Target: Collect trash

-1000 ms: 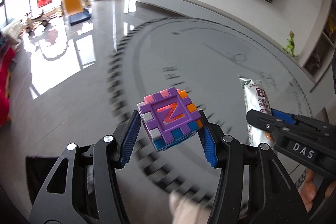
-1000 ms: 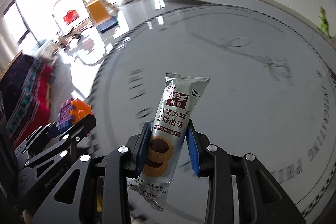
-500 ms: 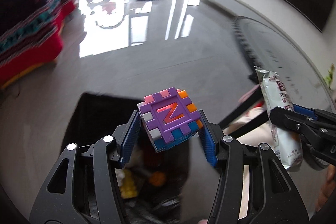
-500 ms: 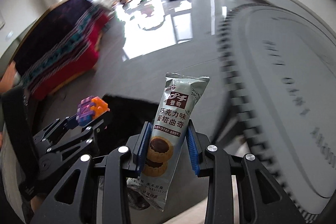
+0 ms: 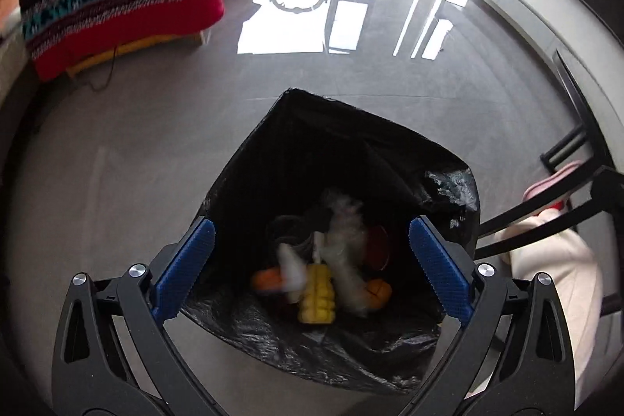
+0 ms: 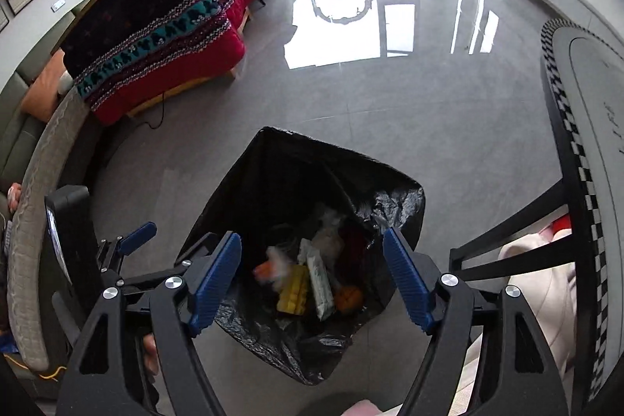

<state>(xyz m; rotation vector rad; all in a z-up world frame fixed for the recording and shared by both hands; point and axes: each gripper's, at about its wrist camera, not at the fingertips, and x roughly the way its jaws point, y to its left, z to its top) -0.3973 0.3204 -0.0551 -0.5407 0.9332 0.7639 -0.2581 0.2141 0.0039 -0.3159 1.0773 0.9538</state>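
Item: drop-off step of trash collection, judged to be at the moment of release.

Left gripper [image 5: 312, 260]: held above the black trash bag [image 5: 390, 158]; jaws opening, spread wide, nothing between them.

Right gripper [image 6: 312, 271]: held over the same bag, just beside the left; jaws opening, nothing gripped.

Contents seen in the bag: a snack wrapper [image 6: 319, 279], a yellow block [image 6: 292, 293], orange pieces and a pale crumpled plastic piece [image 5: 343, 244], partly blurred. The bag stands on the grey floor [image 5: 117, 162], beside the round table [image 6: 585, 73].

Next move, as judged: both grippers are to be lifted clear of the bag and carried to the table, where any remaining trash is to be sought.
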